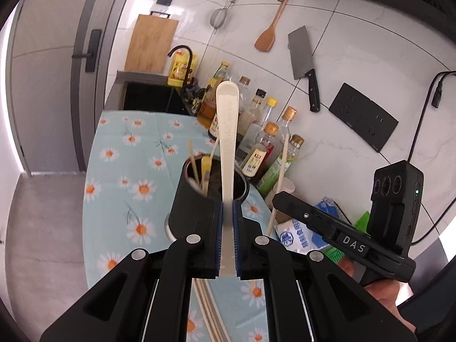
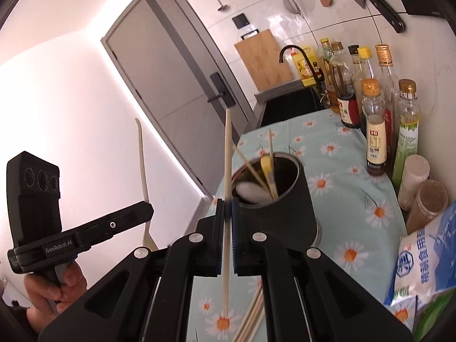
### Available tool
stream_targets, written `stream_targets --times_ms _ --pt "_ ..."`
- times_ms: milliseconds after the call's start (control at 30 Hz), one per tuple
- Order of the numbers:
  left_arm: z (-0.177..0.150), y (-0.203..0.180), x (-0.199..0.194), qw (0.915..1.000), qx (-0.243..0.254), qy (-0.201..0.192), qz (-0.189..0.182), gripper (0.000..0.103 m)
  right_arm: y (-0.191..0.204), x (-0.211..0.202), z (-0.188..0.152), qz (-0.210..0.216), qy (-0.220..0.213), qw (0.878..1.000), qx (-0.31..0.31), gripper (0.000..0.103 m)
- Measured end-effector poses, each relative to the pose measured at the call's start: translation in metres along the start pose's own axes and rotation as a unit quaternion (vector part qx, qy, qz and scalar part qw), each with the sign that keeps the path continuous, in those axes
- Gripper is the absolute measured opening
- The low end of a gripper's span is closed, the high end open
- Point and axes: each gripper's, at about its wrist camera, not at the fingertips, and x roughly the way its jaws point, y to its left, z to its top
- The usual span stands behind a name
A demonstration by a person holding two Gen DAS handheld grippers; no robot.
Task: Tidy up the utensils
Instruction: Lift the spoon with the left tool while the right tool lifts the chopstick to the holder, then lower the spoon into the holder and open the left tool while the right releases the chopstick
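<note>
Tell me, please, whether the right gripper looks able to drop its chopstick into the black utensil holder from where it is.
Probably yes. The right gripper holds its chopstick above and just beside the black holder, whose mouth is open, with room beside the utensils already inside.

A cream spoon (image 1: 226, 131), a black utensil holder (image 2: 280, 199), and a pale-blue tablecloth (image 1: 122, 154) patterned with white-and-orange daisies.

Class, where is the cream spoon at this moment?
In the left wrist view, the cream spoon stands clamped in the left gripper, raised before the black utensil holder.
</note>
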Motion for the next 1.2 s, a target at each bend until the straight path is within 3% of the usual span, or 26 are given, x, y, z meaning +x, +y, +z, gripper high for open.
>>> stream_targets --times_ms 200,600,1000,1200 --pt "0.024 -0.017 0.008 0.9991 0.04 -0.016 -0.003 0.006 -0.007 0.002 0.024 0.01 -0.037 0.999 -0.002 0.006" --pt "0.064 -0.019 0.038 0.9976 0.051 -0.046 -0.005 0.006 -0.007 0.004 0.073 -0.005 -0.112 0.994 -0.009 0.006" --pt "0.081 -0.002 0.067 0.9982 0.017 -0.057 0.0 0.006 -0.019 0.028 0.096 -0.009 -0.118 0.993 -0.022 0.006" --pt "0.078 0.0 0.093 0.9991 0.018 -0.039 0.002 0.006 -0.03 0.044 0.093 -0.015 -0.105 0.994 -0.021 0.006"
